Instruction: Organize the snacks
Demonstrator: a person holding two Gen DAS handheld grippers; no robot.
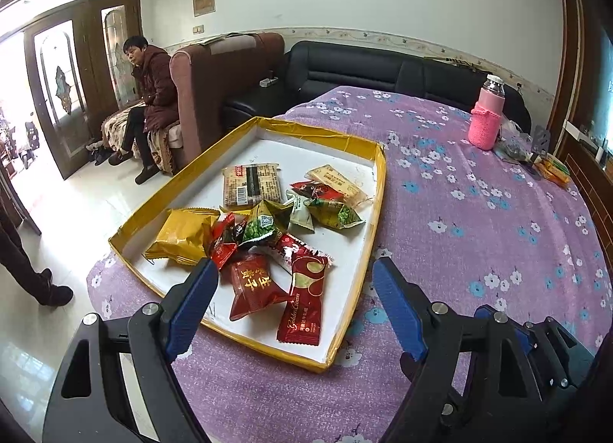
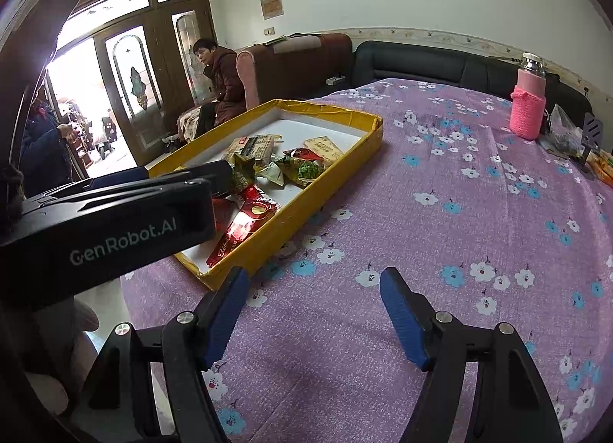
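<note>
A shallow yellow-rimmed box (image 1: pixel 346 138) with a white floor sits on the purple flowered tablecloth and holds several snack packets: a gold packet (image 1: pixel 182 236), red packets (image 1: pixel 302 301), green packets (image 1: pixel 264 224) and a tan biscuit pack (image 1: pixel 251 184). My left gripper (image 1: pixel 295 270) is open and empty, hovering over the near end of the box above the red packets. In the right wrist view the box (image 2: pixel 345 144) lies ahead to the left. My right gripper (image 2: pixel 312 278) is open and empty over bare cloth to the right of the box. The left gripper's body (image 2: pixel 115 221) hides part of the box.
A bottle in a pink knitted sleeve (image 1: pixel 486 117) stands at the far right of the table, with bags and small packets (image 1: pixel 551 169) beside it. A black sofa (image 1: pixel 383 71) and a brown armchair are behind the table. A person (image 1: pixel 149 98) sits at the left near the door.
</note>
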